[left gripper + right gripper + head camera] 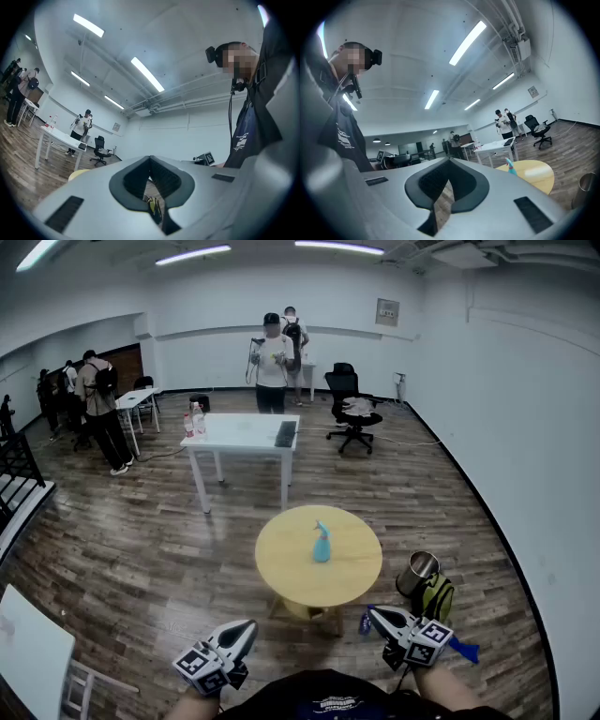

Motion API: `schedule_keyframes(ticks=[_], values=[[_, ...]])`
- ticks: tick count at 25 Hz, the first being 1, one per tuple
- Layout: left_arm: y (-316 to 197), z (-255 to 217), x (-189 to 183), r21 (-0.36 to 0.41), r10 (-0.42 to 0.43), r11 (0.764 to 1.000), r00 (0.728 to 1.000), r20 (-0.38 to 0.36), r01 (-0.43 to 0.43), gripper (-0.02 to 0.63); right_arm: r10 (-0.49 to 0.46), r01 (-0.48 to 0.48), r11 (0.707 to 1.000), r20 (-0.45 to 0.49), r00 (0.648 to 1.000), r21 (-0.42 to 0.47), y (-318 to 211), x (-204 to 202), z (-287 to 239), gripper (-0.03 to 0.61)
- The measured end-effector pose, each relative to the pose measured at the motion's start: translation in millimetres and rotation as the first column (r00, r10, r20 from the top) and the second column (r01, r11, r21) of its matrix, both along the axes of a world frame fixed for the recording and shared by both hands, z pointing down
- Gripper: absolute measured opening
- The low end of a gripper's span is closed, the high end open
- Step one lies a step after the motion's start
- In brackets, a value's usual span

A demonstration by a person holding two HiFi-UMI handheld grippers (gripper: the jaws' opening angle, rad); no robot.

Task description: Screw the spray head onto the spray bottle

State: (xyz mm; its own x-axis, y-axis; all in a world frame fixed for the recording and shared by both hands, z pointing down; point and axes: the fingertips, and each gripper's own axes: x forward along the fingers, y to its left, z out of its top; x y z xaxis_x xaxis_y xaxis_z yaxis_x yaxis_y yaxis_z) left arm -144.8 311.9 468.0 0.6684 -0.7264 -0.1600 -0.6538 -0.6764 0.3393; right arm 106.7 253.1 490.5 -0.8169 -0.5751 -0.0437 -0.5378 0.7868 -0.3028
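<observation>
Blue spray bottle (322,546) stands on the round table (281,570) mid-frame, well apart from the left gripper (246,626) and right gripper (374,613) at the bottom, both closed tight and empty, so work seems not yet begun.

Blue spray bottle (322,546) upright on yellow table (277,570)

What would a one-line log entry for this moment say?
left claw: shut, empty | right claw: shut, empty | spray bottle: upright on round yellow table, untouched | both claws short of the table
</observation>
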Motion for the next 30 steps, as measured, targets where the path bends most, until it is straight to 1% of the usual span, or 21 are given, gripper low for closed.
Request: schedule_keyframes(ticks=[2,4,10,15,16,19,20,23,26,30], values=[[1.6,15.1,-3.6,0.026,0.001,1.0,0.999,0.051,-0.002,0.015,0.001,-0.001,1.0,0.001,1.0,0.001,2.3,1.3,-1.3,0.015],[3.3,19.9,-5.5,0.033,0.0,0.999,0.998,0.067,-0.002,0.015,0.004,-0.004,1.0,0.0,1.0,0.002,3.8,2.0,-2.2,0.017],[6.7,16.8,-11.2,0.035,-0.007,0.999,0.998,0.058,0.005,0.015,0.025,-0.025,1.0,0.007,1.0,0.005,3.0,2.6,-6.6,0.015],[11.3,3.7,-8.0,0.028,0.01,1.0,1.0,-0.024,-0.01,0.015,0.036,-0.036,0.999,0.015,0.999,0.019,2.2,2.9,-12.6,0.018],[12.1,3.6,-8.6,0.028,0.011,1.0,1.0,-0.022,-0.011,0.015,0.036,-0.036,0.999,0.01,0.999,0.021,2.9,1.6,-13.0,0.018],[10.8,17.8,-13.4,0.019,-0.004,1.0,0.999,0.045,0.003,0.015,0.033,-0.033,0.999,-0.004,0.999,0.027,4.6,-0.8,-12.2,0.018],[10.9,20.5,-13.4,0.016,-0.004,1.0,0.999,0.054,0.003,0.015,0.032,-0.032,0.999,-0.005,0.999,0.028,4.9,-0.6,-11.6,0.018],[10.8,19.6,-11.8,0.023,-0.005,1.0,0.999,0.053,0.004,0.014,0.036,-0.036,0.999,-0.007,0.999,0.036,4.5,2.8,-9.4,0.018],[10.8,11.6,-4.3,0.012,0.002,1.0,1.0,0.028,-0.002,0.015,0.04,-0.039,0.999,-0.004,0.999,0.029,4.0,7.7,-10.0,0.019],[8.1,16.4,3.2,0.027,-0.005,1.0,0.998,0.064,0.004,0.015,0.039,-0.039,0.999,-0.004,0.999,0.032,2.6,19.3,-11.2,0.02]])
